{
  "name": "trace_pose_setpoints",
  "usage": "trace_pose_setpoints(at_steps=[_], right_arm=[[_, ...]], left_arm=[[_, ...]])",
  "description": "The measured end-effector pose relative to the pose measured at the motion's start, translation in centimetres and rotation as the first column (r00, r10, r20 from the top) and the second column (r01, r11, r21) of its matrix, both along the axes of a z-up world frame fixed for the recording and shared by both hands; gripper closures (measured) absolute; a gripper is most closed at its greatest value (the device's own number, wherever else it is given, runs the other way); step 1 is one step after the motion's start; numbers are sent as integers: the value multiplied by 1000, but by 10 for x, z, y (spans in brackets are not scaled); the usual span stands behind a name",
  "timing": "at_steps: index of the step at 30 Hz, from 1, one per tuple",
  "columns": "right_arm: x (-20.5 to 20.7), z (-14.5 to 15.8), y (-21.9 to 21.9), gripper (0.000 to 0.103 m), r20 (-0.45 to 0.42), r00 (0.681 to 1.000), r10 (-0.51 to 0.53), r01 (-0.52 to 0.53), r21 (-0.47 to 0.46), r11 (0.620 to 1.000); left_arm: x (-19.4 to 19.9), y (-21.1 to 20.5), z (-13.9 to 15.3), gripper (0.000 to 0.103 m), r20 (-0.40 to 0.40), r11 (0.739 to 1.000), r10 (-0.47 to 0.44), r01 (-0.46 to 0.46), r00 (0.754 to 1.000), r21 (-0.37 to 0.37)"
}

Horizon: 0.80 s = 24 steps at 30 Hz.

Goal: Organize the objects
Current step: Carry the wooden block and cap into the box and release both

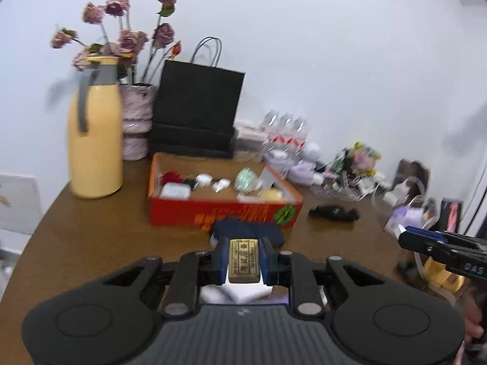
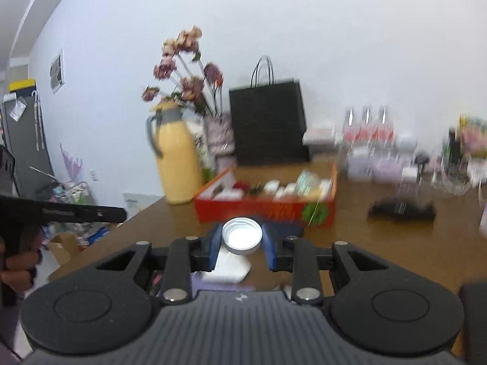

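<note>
My left gripper is shut on a small tan block with printed characters, held above the brown table. My right gripper is shut on a round white and silver cap. Ahead of both stands an open red box, also the red box in the right wrist view, with several small items inside. The right gripper shows at the right edge of the left wrist view; the left gripper's body shows at the left of the right wrist view.
A yellow jug, a vase of dried roses and a black paper bag stand behind the box. A black flat object lies to the right. Bottles and clutter line the wall. White items lie under the left gripper.
</note>
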State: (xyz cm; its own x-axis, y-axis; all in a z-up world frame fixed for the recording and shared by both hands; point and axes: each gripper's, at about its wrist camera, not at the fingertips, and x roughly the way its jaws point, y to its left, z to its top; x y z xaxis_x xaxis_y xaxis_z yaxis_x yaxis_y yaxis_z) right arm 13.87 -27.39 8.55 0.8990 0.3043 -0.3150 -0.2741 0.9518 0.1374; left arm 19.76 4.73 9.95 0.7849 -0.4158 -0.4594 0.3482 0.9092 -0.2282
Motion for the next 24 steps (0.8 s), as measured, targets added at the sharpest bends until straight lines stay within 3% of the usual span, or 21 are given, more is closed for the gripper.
trace_pose_setpoints(at_steps=[4, 7, 10, 13, 17, 22, 24], right_arm=[[84, 33, -13, 74, -13, 996, 85, -85, 14, 996], [164, 44, -13, 74, -112, 985, 134, -129, 46, 991], [250, 38, 6, 74, -219, 969, 111, -123, -39, 992], [327, 13, 24, 74, -342, 936, 84, -115, -70, 991], [402, -32, 43, 74, -461, 887, 20, -84, -118, 989], [458, -88, 49, 73, -558, 823, -103, -10, -196, 981], [466, -102, 45, 72, -586, 801, -118, 18, -173, 985]], left_arm=[[99, 4, 26, 84, -41, 999, 14, -16, 999, -36], [181, -11, 21, 84, -103, 998, 54, -51, 993, 37], [266, -29, 1, 84, -207, 993, 74, -54, 976, 103], [335, -47, -34, 84, -332, 982, 103, -43, 938, 181], [393, -75, -77, 84, -374, 937, 144, -5, 916, 349], [439, -90, -113, 83, -423, 902, 159, 43, 892, 430], [443, -87, -120, 78, -449, 899, 168, 50, 878, 434]])
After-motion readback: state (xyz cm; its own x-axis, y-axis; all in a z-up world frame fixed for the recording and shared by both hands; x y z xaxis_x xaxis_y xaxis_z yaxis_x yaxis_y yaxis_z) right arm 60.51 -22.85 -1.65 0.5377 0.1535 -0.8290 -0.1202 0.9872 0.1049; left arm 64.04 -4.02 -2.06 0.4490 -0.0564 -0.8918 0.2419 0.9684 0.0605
